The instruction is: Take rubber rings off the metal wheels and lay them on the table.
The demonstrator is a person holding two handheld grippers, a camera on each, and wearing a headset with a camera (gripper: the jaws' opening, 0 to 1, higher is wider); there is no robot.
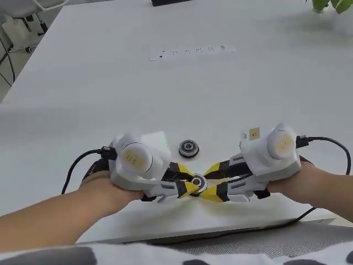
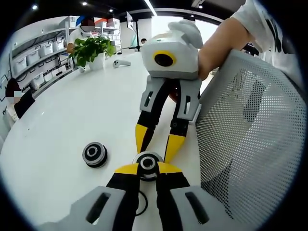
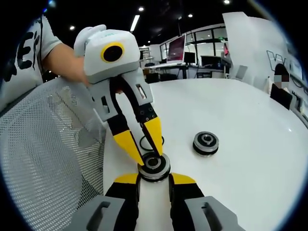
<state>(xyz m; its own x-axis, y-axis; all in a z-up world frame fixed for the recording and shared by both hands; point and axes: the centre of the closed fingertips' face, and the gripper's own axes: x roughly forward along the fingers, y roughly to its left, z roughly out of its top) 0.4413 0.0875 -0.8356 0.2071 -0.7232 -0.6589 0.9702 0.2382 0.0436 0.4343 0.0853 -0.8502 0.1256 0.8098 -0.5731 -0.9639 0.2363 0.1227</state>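
Two metal wheels sit on the white desk (image 1: 165,88) in the head view: the held wheel (image 1: 197,183) close to the near edge, and the second wheel (image 1: 188,148) just beyond it, free. The left gripper (image 1: 187,185) and right gripper (image 1: 208,183) meet on the held wheel from opposite sides.

In the left gripper view, our own jaws are clamped across the held wheel, and a loose rubber ring (image 2: 144,203) lies on the desk beneath them.

In the right gripper view, our jaws pinch the same wheel too.

We judge the wheel stiff, smooth and fairly heavy, and its rubber band soft and stretchy. It is best hooked at its outer lip while the metal body is held.
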